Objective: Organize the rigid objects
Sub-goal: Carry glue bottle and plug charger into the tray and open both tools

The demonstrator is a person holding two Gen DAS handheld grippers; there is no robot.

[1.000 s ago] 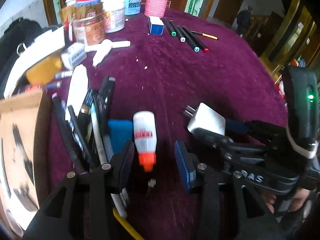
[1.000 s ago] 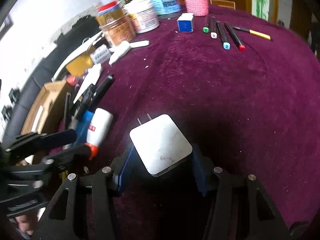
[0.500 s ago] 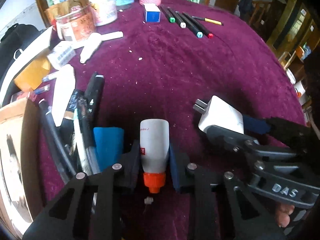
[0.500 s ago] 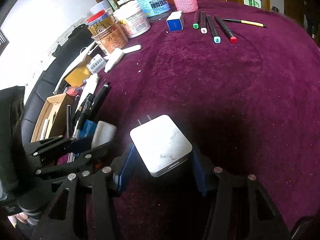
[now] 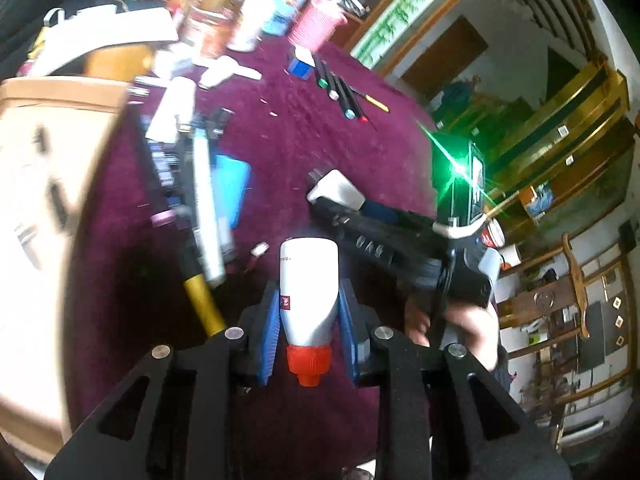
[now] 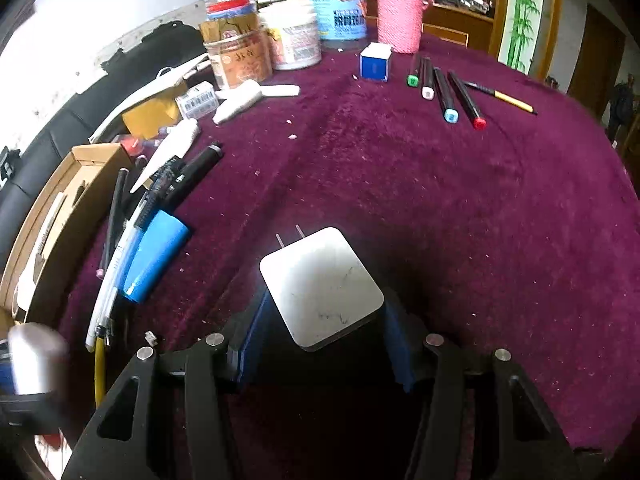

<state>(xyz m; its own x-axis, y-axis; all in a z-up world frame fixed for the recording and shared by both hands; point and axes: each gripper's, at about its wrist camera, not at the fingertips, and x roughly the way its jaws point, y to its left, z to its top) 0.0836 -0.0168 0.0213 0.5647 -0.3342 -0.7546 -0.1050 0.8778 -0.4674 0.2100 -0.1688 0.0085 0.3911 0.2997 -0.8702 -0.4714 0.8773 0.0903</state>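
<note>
My left gripper (image 5: pixel 307 334) is shut on a small white bottle with an orange cap (image 5: pixel 308 294) and holds it above the purple tablecloth (image 5: pixel 296 136), cap toward the camera. The bottle shows as a blur at the lower left of the right wrist view (image 6: pixel 34 364). My right gripper (image 6: pixel 322 330) is shut on a white plug adapter (image 6: pixel 322 286), prongs pointing away, just over the cloth (image 6: pixel 460 208). The adapter also shows in the left wrist view (image 5: pixel 338 190), right of the bottle.
A heap of pens with a blue case (image 6: pixel 156 254) lies left, beside an open cardboard box (image 6: pixel 60 216). Several markers (image 6: pixel 450 94), a blue cube (image 6: pixel 375 62), a pink knitted cup (image 6: pixel 400 20) and jars (image 6: pixel 236 58) stand at the far side.
My left gripper closed on the white bottle and lifted it off the cloth, swinging right. My right gripper kept hold of the adapter and barely moved.
</note>
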